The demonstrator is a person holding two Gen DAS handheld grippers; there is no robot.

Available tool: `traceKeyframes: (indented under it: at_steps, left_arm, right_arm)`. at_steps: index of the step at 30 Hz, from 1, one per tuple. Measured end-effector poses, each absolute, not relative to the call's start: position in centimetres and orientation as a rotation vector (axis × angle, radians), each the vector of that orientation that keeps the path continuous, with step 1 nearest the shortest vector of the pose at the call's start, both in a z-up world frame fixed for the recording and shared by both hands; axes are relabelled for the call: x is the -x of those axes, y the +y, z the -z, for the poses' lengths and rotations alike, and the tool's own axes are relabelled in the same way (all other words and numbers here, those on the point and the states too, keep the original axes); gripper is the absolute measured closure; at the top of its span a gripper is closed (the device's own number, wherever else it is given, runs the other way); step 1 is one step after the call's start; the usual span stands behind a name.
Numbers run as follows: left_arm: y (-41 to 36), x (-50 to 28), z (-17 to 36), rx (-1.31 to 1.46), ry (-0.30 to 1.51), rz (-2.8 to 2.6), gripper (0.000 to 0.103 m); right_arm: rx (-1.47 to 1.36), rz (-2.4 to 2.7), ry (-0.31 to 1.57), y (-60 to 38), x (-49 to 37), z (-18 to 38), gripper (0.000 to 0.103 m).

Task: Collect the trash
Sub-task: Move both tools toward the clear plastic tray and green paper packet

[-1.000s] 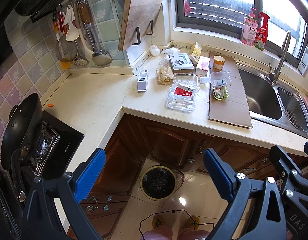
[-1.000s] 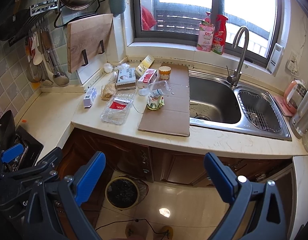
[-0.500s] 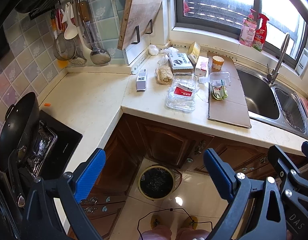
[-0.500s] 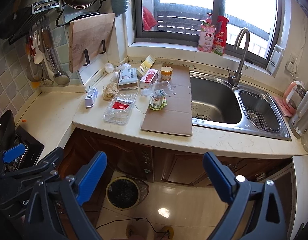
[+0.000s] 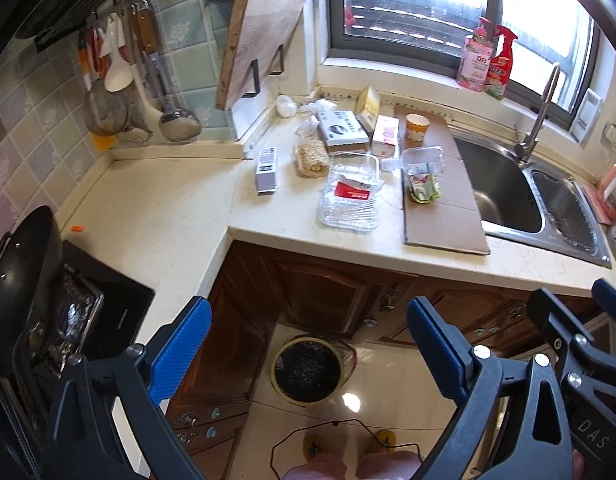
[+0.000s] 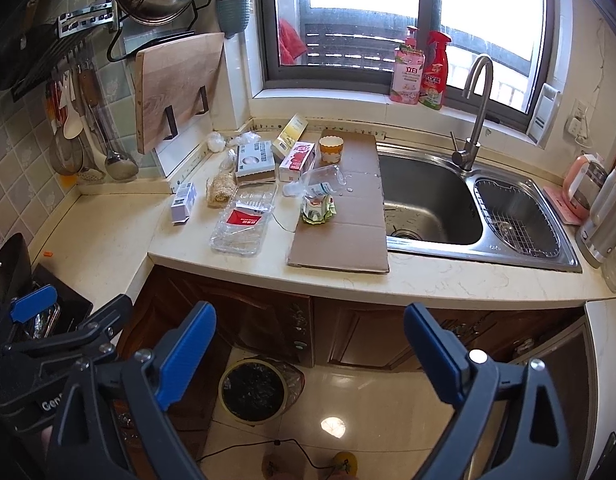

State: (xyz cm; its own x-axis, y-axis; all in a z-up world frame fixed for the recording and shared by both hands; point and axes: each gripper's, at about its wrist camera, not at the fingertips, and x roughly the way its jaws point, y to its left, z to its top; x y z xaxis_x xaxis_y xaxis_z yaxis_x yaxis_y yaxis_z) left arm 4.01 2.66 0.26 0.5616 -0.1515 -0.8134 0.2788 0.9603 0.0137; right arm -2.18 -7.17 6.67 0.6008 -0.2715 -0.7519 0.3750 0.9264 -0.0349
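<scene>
The counter (image 6: 428, 280) was seen below both grippers, with a flat cardboard sheet (image 6: 348, 236) laid beside the sink (image 6: 428, 204). The trash was spread near it: a clear plastic tray (image 6: 243, 224), a crushed bottle (image 6: 320, 184), a green wrapper (image 6: 318, 210) and small boxes. A bin (image 5: 306, 372) stood on the floor. The left gripper (image 5: 308, 344) and right gripper (image 6: 308, 344) were held wide apart, empty, well short of the trash.
</scene>
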Motion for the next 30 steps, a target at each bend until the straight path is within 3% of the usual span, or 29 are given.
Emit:
traceKeyframes:
  at_steps: [16, 24, 30]
  left_arm:
    - [0.7, -12.6, -0.2, -0.020, 0.946, 0.267, 0.005]
    - [-3.8, -20.0, 4.5, -0.061, 1.022, 0.241, 0.005]
    - [-5.3, -25.2, 11.0, -0.089, 1.120, 0.203, 0.006]
  right_arm:
    - [-0.150, 0.228, 0.872, -15.1, -5.3, -7.7, 0.008]
    - [-0.143, 0.096, 0.986, -21.7, -13.8, -3.8, 0.008]
    - [-0.175, -0.011, 1.092, -25.1, -19.2, 1.4, 0.011]
